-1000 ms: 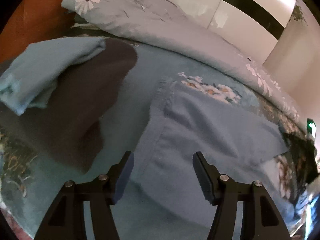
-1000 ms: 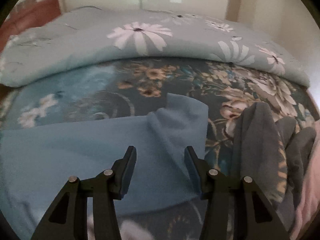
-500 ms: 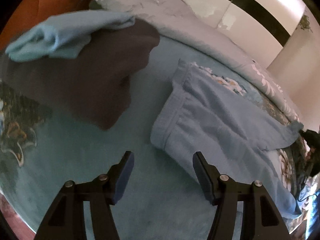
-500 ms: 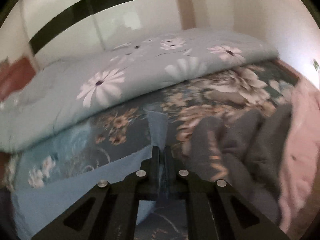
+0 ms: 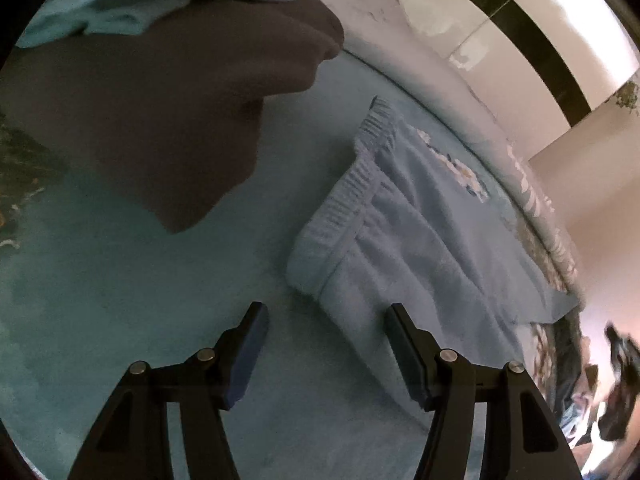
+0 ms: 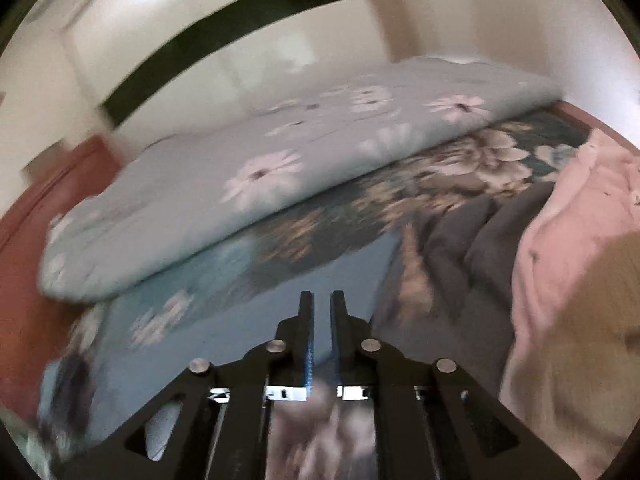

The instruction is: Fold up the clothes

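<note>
Bed (image 5: 100, 300): teal floral sheet, carries all items listed

Quilt (image 6: 248, 184): pale blue with white daisies, folded in a long roll along the bed's far edge, against the wall

Dark grey garment (image 5: 160, 112): spread flat toward the bed's left end in the left wrist view; a light blue garment (image 5: 120, 4) bunched on its far side

Light blue trousers (image 5: 420, 240): laid out near the bed's middle, ribbed waistband (image 5: 344, 200) toward the dark grey garment, legs running off to the right; same cloth shows in the right wrist view (image 6: 320, 280) beyond the fingertips

Pink garment (image 6: 560, 240): heaped at the bed's right end, a grey garment (image 6: 472, 240) crumpled just beside it

Left gripper (image 5: 326, 344): jaws standing wide apart, nothing held; right finger over the trousers' near edge, left finger over bare sheet

Right gripper (image 6: 322, 300): view blurred; jaws nearly together with a narrow slot between, just been opening after a close; no cloth visible between them
</note>
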Tool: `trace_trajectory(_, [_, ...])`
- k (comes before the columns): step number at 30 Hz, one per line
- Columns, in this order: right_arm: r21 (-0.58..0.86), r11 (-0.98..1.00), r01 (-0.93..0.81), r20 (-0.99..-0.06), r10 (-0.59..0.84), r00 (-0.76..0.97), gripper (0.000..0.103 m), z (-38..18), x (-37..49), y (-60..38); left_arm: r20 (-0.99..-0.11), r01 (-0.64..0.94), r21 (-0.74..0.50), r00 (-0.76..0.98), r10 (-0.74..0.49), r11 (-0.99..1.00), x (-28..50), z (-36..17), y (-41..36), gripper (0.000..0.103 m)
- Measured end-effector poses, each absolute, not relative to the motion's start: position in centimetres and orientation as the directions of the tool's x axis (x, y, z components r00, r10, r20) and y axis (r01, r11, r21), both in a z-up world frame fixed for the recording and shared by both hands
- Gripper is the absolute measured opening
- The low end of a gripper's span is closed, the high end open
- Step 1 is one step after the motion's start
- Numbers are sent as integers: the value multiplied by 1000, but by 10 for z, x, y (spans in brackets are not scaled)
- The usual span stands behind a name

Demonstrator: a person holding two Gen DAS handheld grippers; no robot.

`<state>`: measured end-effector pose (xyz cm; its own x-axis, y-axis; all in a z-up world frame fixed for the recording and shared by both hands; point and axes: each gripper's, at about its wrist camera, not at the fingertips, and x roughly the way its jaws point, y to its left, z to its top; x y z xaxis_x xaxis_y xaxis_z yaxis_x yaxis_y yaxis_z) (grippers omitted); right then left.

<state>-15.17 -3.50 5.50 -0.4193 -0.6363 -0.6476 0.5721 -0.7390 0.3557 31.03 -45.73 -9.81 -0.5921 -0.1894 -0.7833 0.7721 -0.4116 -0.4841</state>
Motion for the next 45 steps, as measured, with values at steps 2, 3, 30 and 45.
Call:
trace_trajectory(2, [328,-710,623,-663,-643,-383,28,54,-115,-13,-770,764,-500,-607,-195,-407,307,-100,-459,63])
trace_trajectory(3, [304,-710,635,-676,-631,-382,28,52,-99,-2,-765,764,-503,-611,-202,-405,307,-99,-459,61])
trace_trajectory(30, [48,-778,626,-857,-354,-375,45,-39,-22,-32,-709,755,-504,-639,-298,-419,352,-69,-440,11])
trace_trajectory(45, [371,-679,633,-502,-720,-479,3,107,-46,35,-699,738,-534,-660,-275,-412,351,-72,-446,12])
